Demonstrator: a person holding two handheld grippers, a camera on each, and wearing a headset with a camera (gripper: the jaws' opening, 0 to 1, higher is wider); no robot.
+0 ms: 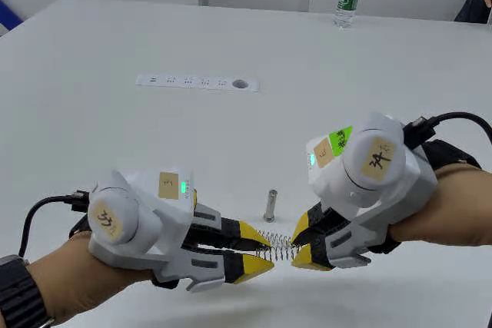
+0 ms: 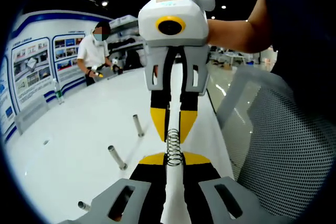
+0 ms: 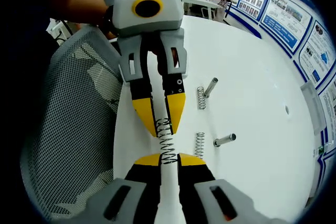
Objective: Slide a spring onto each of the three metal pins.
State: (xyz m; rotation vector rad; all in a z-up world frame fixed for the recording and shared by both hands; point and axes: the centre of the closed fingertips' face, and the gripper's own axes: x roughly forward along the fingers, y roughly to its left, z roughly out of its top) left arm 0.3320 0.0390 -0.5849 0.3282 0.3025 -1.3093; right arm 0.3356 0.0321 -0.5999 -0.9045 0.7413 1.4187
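1. A spring is held in the air, above the white surface.
2. One end is gripped tight by the left hand-held gripper.
3. The other end is gripped tight by the right hand-held gripper.
4. A pin is seen standing just behind the spring.
5. Two loose springs are seen lying on the surface.

office showroom; wall posters, mesh chair.
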